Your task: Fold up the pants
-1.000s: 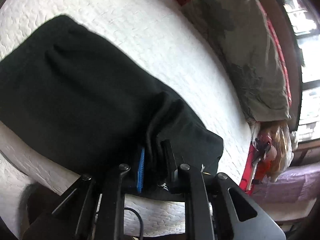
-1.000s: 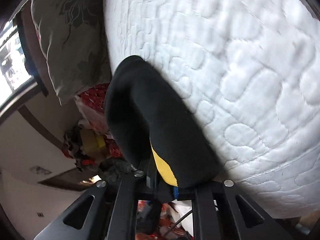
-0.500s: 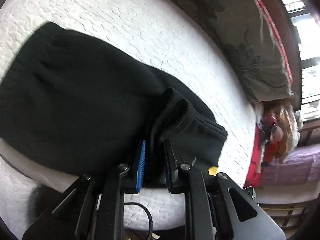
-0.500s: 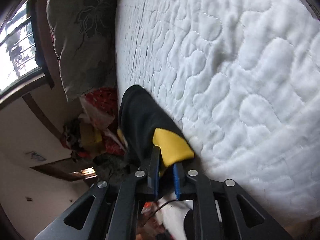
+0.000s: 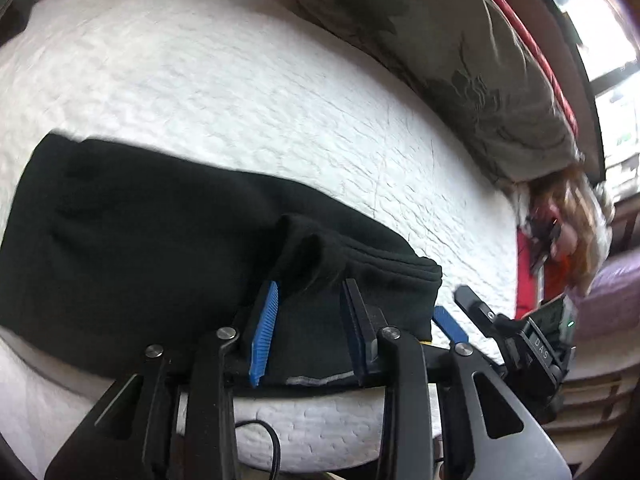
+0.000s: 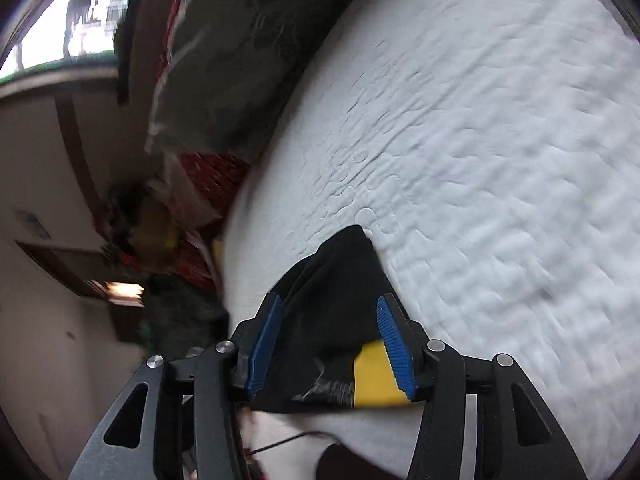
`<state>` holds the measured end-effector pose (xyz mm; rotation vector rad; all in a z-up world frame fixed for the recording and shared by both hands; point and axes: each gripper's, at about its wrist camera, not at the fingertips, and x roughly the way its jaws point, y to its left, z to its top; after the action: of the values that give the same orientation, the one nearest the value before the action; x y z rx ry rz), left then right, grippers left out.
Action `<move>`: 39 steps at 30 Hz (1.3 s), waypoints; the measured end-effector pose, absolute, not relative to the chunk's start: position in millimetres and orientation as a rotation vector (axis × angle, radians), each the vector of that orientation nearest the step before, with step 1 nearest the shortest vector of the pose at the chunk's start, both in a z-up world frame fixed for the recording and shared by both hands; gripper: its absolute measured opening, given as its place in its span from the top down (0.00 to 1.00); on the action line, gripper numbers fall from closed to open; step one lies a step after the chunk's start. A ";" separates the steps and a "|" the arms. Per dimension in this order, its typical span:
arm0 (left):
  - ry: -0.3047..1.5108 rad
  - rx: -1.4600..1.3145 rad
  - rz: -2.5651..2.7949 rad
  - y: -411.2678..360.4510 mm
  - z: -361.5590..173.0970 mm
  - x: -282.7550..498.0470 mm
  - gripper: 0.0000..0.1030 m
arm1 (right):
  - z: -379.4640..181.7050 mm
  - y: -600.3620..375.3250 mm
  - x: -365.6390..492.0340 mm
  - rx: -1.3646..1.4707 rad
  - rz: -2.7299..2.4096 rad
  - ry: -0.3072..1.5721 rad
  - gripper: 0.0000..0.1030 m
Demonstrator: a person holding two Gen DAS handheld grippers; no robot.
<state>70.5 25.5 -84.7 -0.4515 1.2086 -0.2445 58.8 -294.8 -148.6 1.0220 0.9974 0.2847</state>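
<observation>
Both the left gripper [image 5: 310, 320] and right gripper [image 6: 332, 344] have just spread their blue-padded jaws and released the black fleece pants [image 5: 160, 240], which now lie doubled on the white quilted mattress [image 5: 240, 80] (fold apparently laid).

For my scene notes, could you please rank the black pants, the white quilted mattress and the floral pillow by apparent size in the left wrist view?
1. white quilted mattress
2. black pants
3. floral pillow, though it lies farther away and is cropped, so its true size is unsure.
</observation>
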 end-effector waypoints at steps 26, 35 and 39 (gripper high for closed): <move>1.190 -0.535 -0.259 58.9 -84.1 33.0 0.55 | -136.1 -256.4 -5.8 0.566 0.253 1.028 0.77; 1.081 -0.898 0.027 240.3 -68.7 -0.8 0.48 | -101.6 -178.6 4.4 0.508 0.371 1.015 0.56; 1.074 -1.010 0.097 299.1 -85.3 -9.4 0.48 | -90.4 -115.7 2.7 0.415 0.434 1.016 0.56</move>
<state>-9.4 299.1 -85.3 -1.0103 1.0743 0.0965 2.7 -115.7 -90.4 0.4151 1.0159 0.4340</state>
